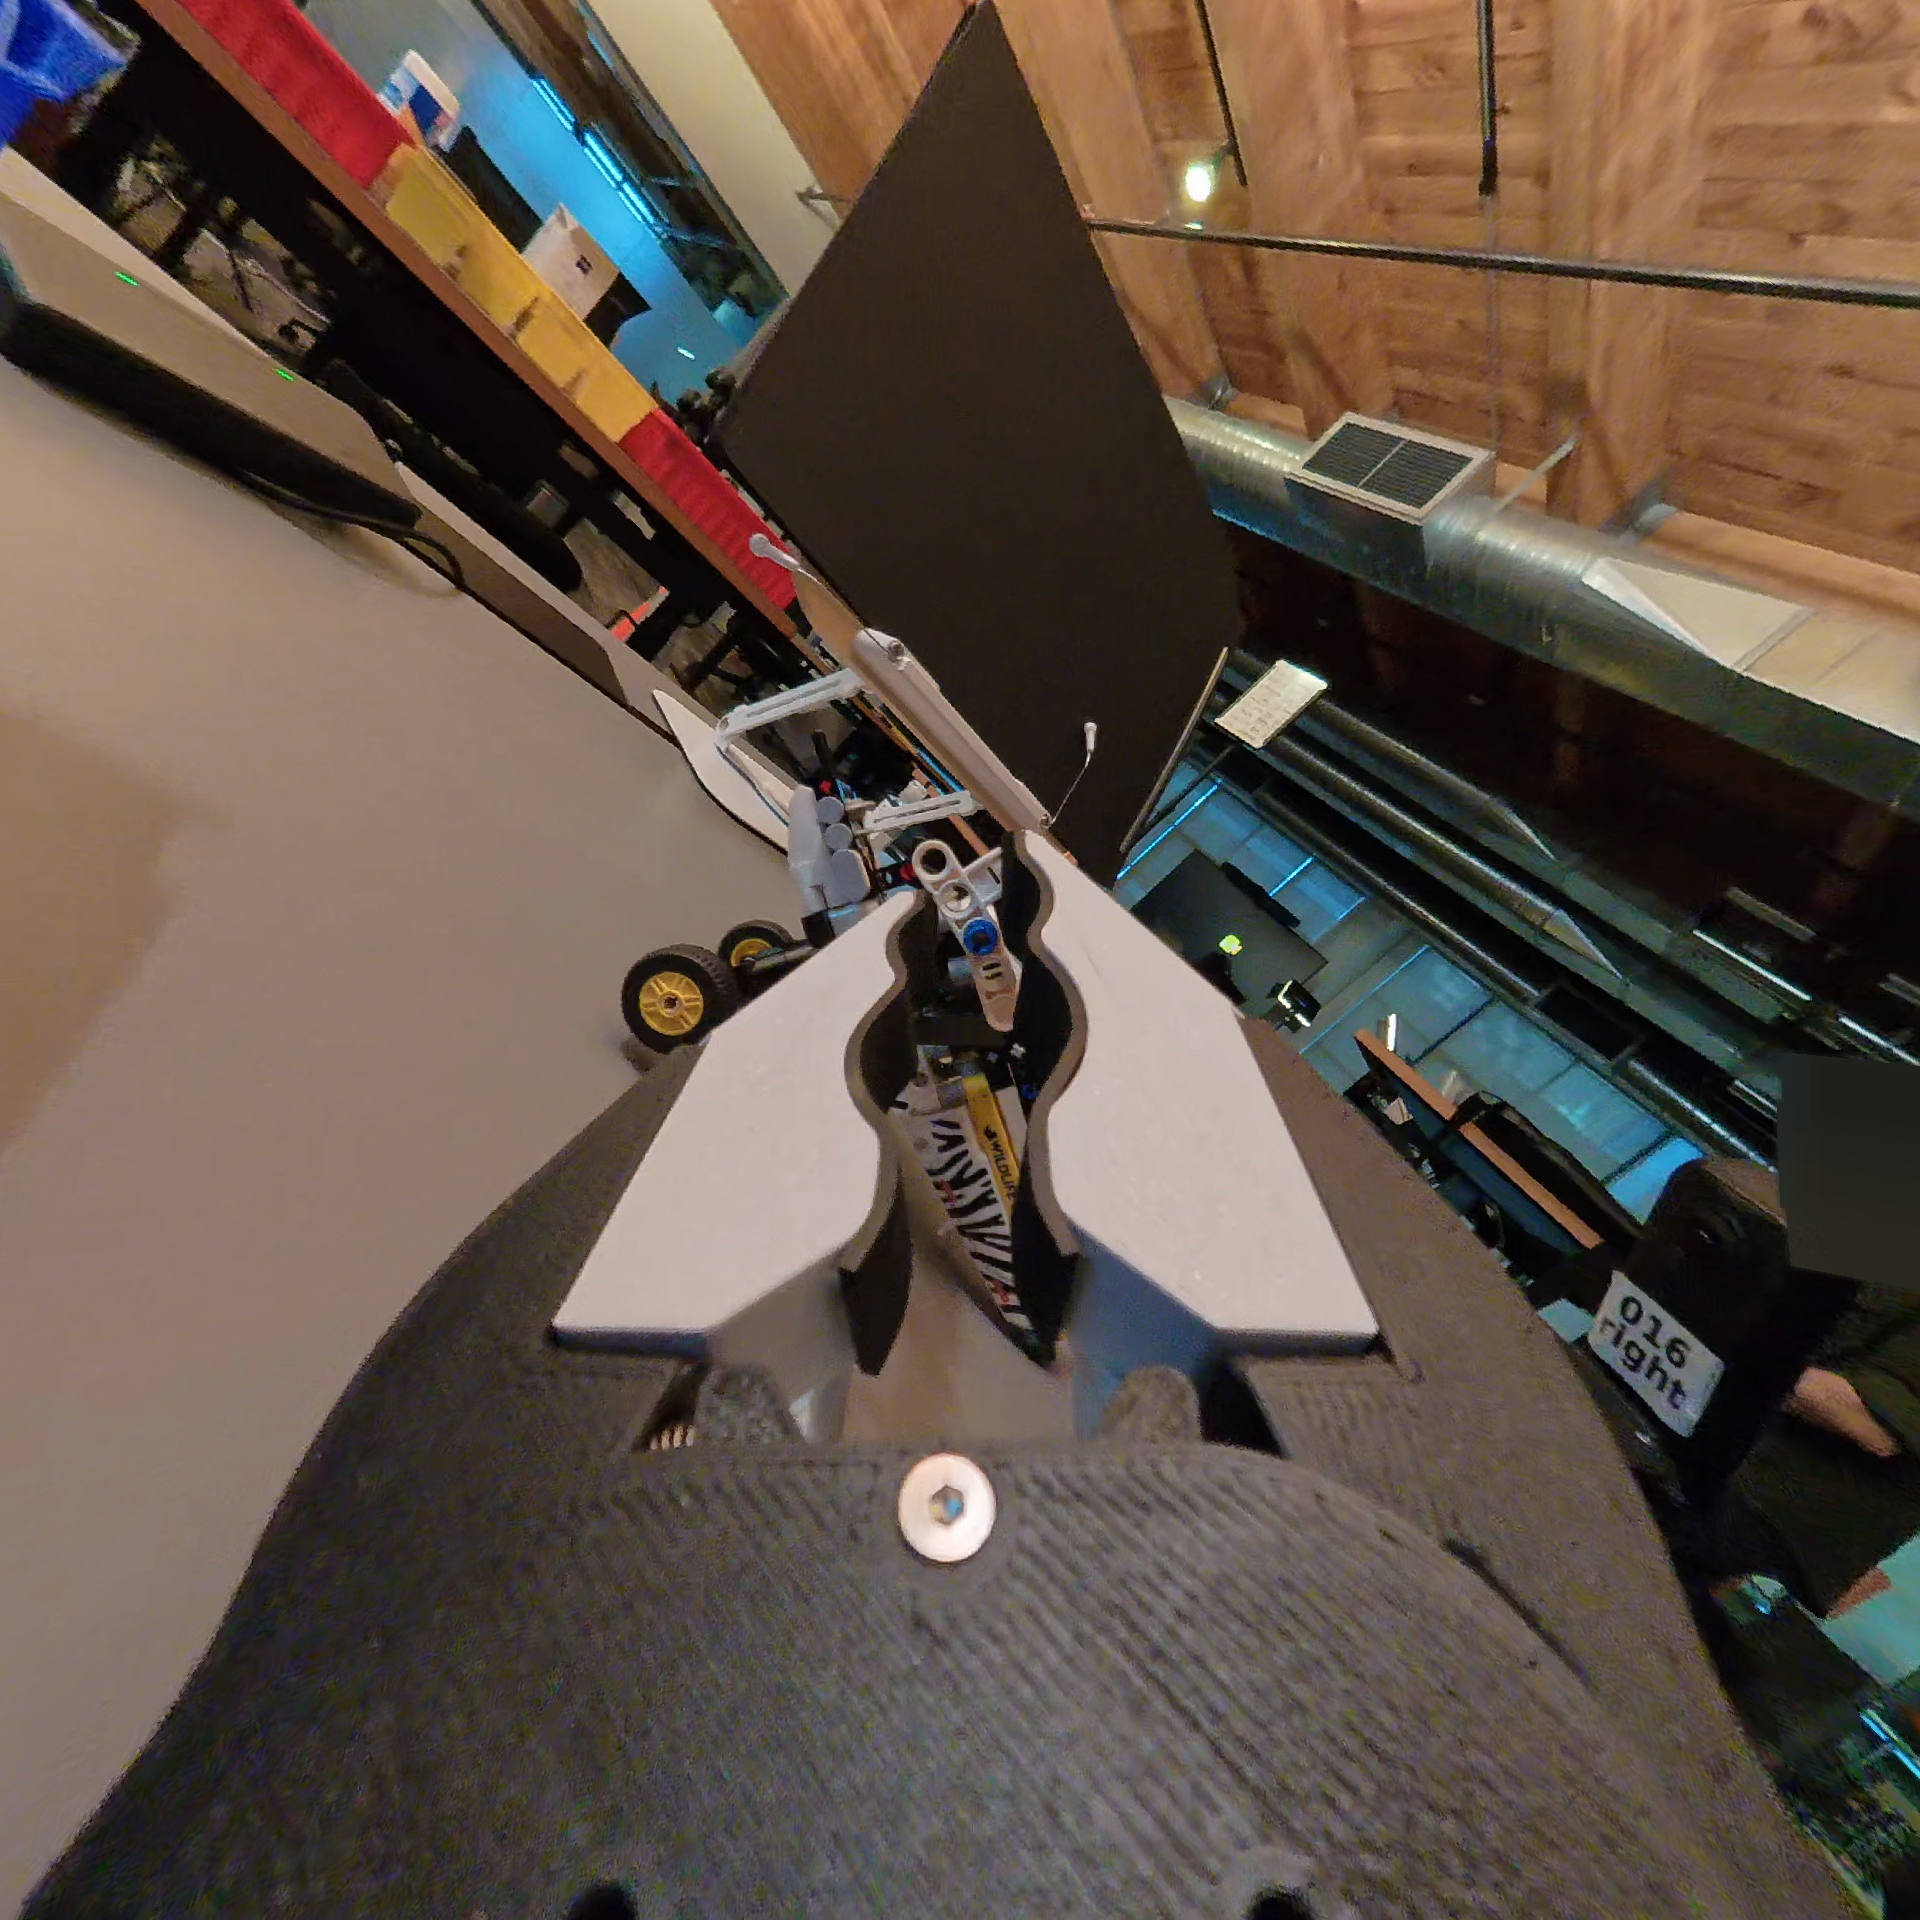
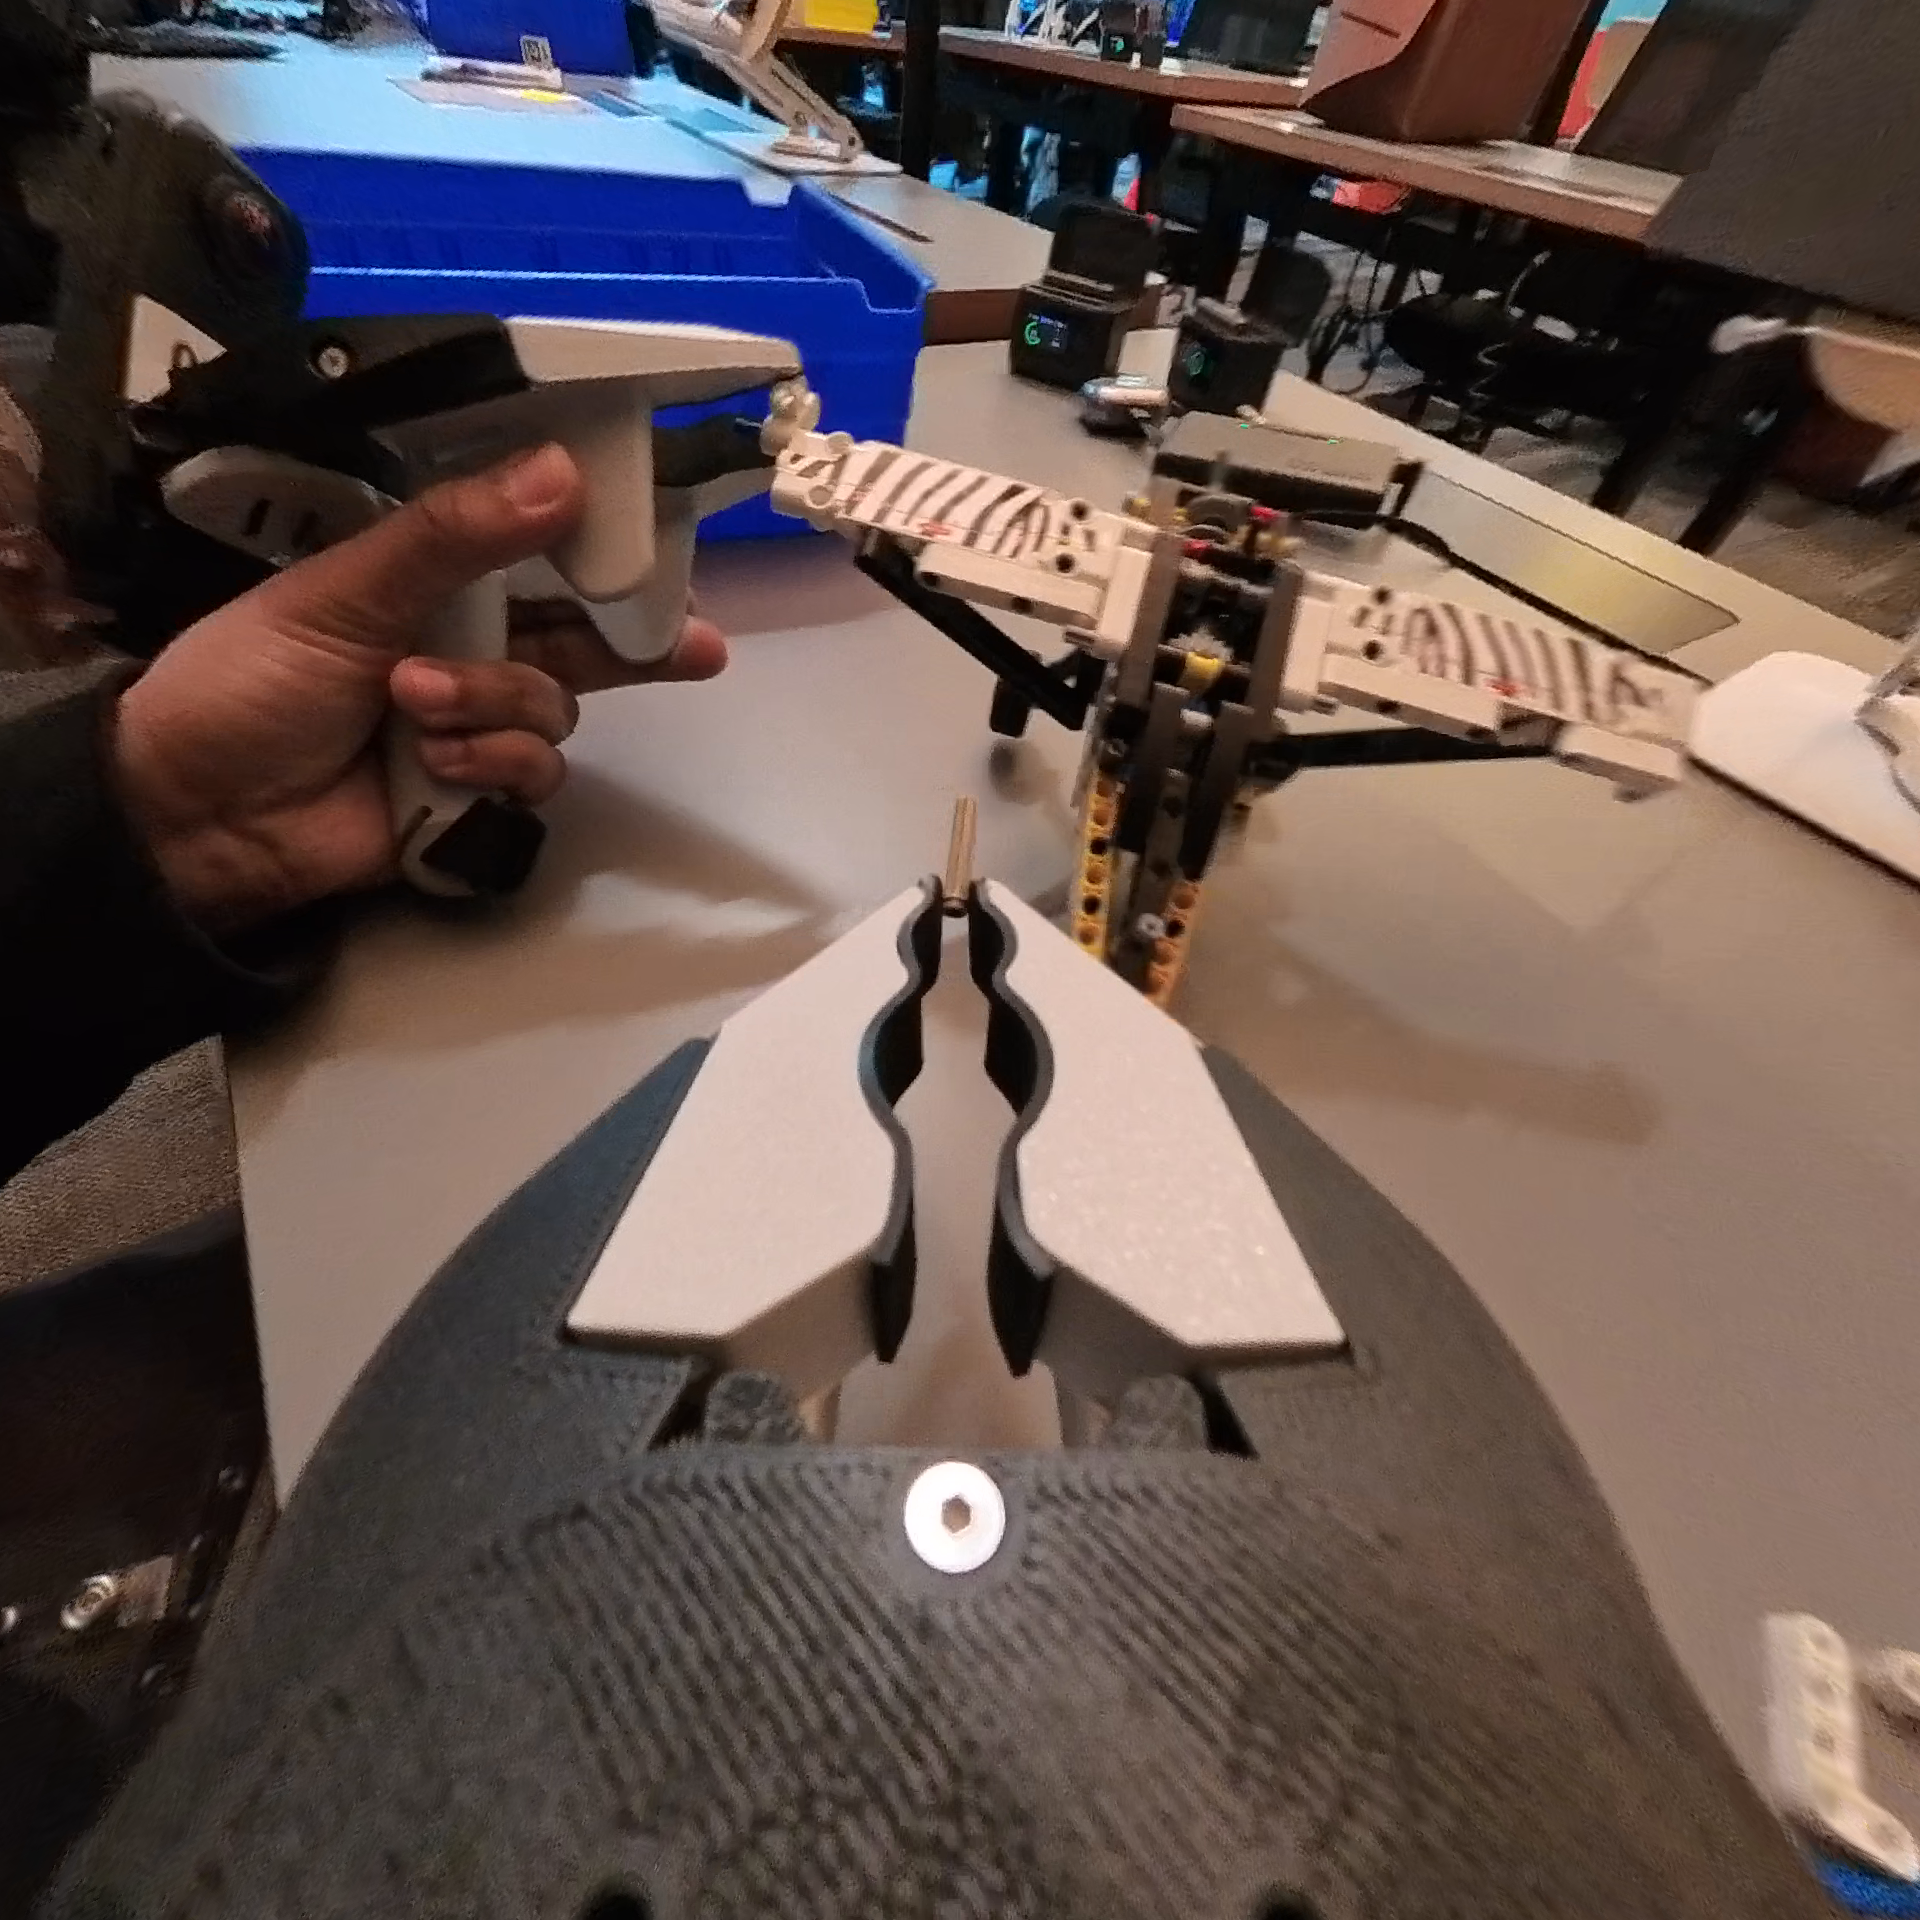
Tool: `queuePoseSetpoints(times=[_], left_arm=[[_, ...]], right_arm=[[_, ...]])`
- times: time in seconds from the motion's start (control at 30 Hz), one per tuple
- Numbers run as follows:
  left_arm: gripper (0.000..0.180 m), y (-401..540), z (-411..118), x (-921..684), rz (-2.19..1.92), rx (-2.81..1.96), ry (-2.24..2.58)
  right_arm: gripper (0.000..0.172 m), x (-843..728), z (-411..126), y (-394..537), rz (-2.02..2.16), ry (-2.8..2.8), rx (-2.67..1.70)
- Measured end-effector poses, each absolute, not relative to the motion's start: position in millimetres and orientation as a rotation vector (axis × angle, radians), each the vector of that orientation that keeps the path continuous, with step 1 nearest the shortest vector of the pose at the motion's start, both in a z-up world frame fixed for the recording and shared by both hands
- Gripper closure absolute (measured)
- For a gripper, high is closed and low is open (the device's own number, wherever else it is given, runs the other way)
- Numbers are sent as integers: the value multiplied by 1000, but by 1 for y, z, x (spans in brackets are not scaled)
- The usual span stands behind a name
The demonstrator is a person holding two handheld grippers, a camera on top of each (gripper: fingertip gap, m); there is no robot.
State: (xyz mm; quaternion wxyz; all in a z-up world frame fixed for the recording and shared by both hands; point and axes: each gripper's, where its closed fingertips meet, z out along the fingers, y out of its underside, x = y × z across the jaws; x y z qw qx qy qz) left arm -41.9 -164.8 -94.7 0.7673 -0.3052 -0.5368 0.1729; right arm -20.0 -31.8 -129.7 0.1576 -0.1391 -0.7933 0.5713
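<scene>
A person's hand [image 2: 312,686] held the left hand-held gripper [image 2: 774,390] at the left of the grey bench [image 2: 1455,1195], its tips at the end of the zebra-striped wing [image 2: 956,520] of a brick-built toy plane [image 2: 1195,644]. Its own camera showed the striped wing [image 1: 982,1195] running between its fingers [image 1: 800,1101], closed on the wing tip. Mid-bench, the right hand-held gripper [image 2: 957,902] was pinched on a small tan pin [image 2: 960,847] that stuck out past its tips. Further right the plane stood tilted, its other wing reaching toward a white object [image 2: 1808,748]. The plane looked light and stiff but likely to pop apart at its joints, so the sturdier body seemed a safer hold than a wing tip. The pin looked tiny, hard and easy to let slip.
</scene>
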Motion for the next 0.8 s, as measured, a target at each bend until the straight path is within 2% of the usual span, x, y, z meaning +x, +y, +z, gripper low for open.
queuePoseSetpoints(times=[0.1,0.33,0.47,0.63,0.8], left_arm=[[169,-161,-95,-42,356,-686,-1155],[170,-147,-94,-40,394,-775,-1119],[170,-141,-93,-39,387,-791,-1103],[169,-138,-93,-38,384,-800,-1093],[170,-137,-93,-37,380,-803,-1088]], right_arm=[[169,-44,-132,5,1525,-2247,-477],[168,-116,-158,150,938,-2179,-760],[166,-127,-167,199,926,-2175,-980],[160,-131,-170,215,982,-2183,-1083],[159,-135,-145,222,1020,-2068,-1019]])
